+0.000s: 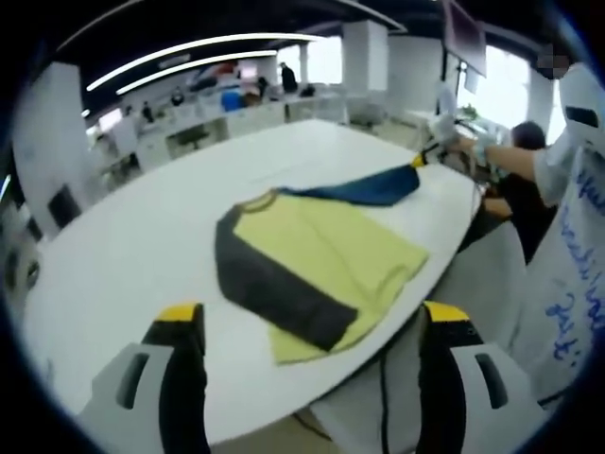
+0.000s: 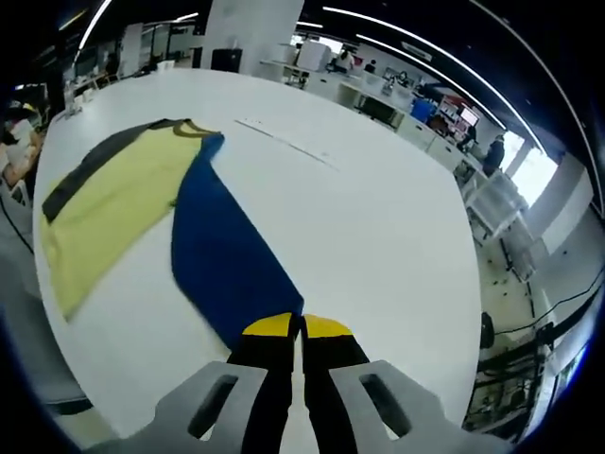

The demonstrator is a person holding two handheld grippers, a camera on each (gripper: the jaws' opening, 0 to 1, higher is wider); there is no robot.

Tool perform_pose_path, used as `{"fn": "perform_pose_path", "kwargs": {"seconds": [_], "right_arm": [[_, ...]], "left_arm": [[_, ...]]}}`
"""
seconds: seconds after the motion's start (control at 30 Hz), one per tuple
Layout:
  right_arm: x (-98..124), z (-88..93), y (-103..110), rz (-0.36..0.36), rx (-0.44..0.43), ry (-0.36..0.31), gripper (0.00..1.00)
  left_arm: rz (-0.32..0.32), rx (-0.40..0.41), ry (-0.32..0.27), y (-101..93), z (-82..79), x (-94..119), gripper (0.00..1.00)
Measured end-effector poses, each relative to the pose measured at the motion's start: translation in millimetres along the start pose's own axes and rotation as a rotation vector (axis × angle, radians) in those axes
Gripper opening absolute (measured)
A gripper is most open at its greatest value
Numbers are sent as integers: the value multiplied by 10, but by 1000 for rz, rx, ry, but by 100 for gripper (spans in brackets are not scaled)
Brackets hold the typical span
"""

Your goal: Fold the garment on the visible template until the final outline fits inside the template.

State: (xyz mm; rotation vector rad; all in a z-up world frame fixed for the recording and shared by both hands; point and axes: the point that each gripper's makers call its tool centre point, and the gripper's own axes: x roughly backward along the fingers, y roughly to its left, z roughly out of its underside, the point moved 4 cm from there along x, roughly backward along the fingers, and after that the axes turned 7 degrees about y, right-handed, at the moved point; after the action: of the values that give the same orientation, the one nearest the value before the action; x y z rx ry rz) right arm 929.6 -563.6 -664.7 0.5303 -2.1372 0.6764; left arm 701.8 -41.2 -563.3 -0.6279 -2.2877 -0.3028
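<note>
A yellow shirt (image 1: 331,251) lies flat on the white table (image 1: 123,246), near its right edge. Its dark grey sleeve (image 1: 269,284) is folded across the body. The blue sleeve (image 1: 373,186) stretches away to the upper right, where the right gripper (image 1: 421,161) holds its end. My left gripper (image 1: 312,317) stands open just short of the shirt's near hem, with nothing between its jaws. In the right gripper view the right gripper (image 2: 301,326) is shut on the cuff of the blue sleeve (image 2: 222,246), which runs back to the yellow body (image 2: 113,203) and the grey sleeve (image 2: 90,170).
A person's hand (image 1: 463,142) and white sleeve reach in at the table's right edge, with white clothing (image 1: 567,274) close by. A thin line (image 2: 284,142) is marked on the table (image 2: 378,218) beyond the shirt. Desks, chairs and people stand far behind.
</note>
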Motion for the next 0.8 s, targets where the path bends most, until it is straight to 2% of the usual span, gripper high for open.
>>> {"fn": "perform_pose_path", "kwargs": {"seconds": [0.17, 0.37, 0.8], "right_arm": [[-159, 30, -249, 14, -6, 10, 3], [-314, 157, -506, 42, -28, 32, 3], [-437, 225, -773, 94, -74, 52, 3]], "left_arm": [[-15, 6, 11, -39, -17, -13, 89], [-34, 12, 24, -57, -18, 21, 89], [-49, 12, 47, -49, -63, 3, 88]]}}
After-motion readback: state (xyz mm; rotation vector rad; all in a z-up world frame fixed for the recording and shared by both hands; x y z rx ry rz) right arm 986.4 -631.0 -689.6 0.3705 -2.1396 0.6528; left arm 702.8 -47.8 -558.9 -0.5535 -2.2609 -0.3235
